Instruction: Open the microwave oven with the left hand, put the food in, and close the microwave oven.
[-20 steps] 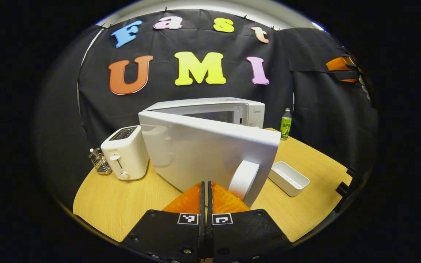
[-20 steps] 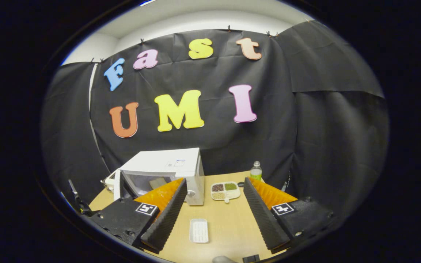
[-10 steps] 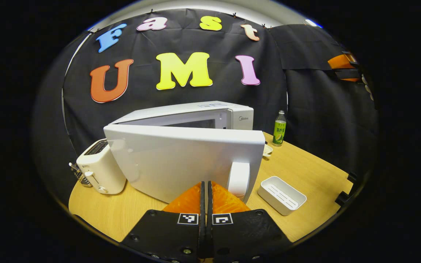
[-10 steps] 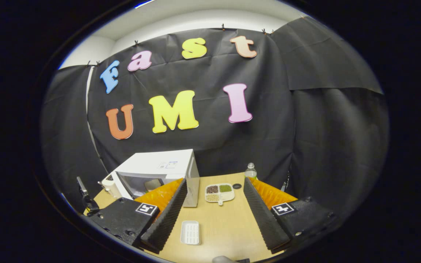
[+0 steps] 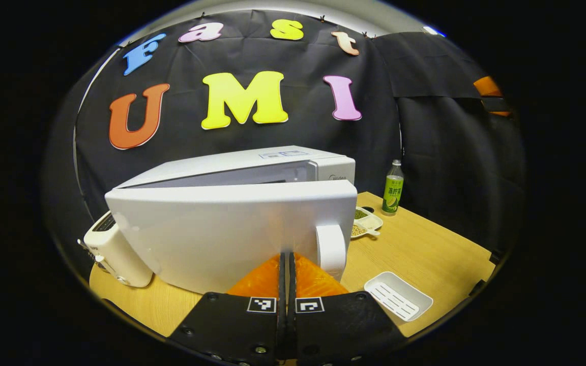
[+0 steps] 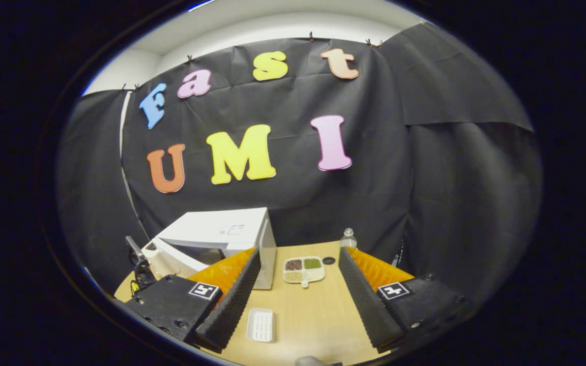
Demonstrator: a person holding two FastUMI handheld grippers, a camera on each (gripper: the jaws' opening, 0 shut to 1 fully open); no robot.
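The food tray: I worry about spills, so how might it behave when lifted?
The food tray looks thin and shallow, so probably light. Its compartments hold loose grains, which would likely slide or spill if it tilts. The small tab at its front edge offers a narrow grip, so it may sag or pivot.

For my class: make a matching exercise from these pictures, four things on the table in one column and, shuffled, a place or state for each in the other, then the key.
Things
1. microwave door
2. green bottle
3. toaster
4. divided food dish

Place or state
A. back of the table, by the black cloth
B. left of the microwave
C. partly open
D. right of the microwave, holding three kinds of grains

Pairs: 1-C, 2-A, 3-B, 4-D
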